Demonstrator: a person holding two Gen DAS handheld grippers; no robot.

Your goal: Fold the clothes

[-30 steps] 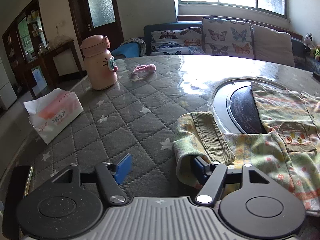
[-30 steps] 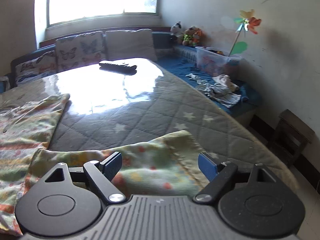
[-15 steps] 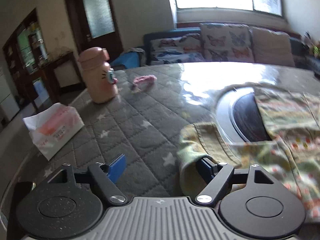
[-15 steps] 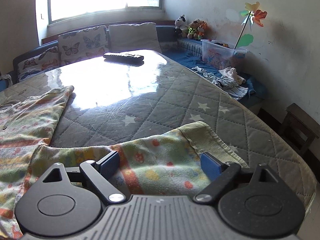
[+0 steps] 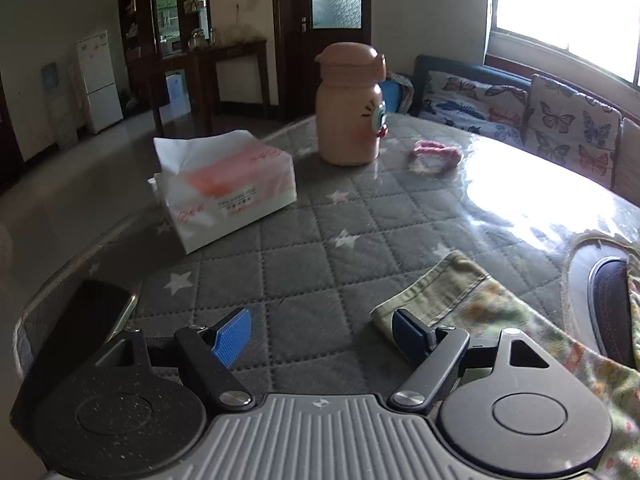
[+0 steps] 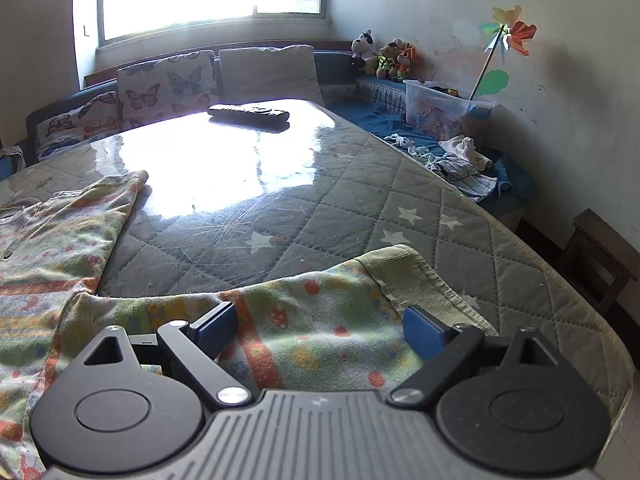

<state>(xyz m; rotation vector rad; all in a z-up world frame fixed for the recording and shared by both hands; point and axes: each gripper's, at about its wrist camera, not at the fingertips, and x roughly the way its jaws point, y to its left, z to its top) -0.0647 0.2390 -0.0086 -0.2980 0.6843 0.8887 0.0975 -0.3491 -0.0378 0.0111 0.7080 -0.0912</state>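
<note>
Swung leftward since a second ago, the left gripper [image 5: 320, 334] now faces the tissue pack [image 5: 226, 188] and pink bottle [image 5: 350, 106], jaws wide, one finger at a cuff; the right gripper [image 6: 320, 328] gapes over the patterned garment [image 6: 312, 320], spread on the quilted table [image 6: 320, 216].

The counter [image 6: 360, 208] wears quilted grey cloth under a glossy, scratched clear sheet. Soft printed cloth with a ribbed cuff, the garment [image 6: 320, 320], lies between the right gripper [image 6: 320, 330] pads. Ahead of the left gripper [image 5: 320, 334] stands a smooth matt plastic bottle [image 5: 349, 108].
</note>
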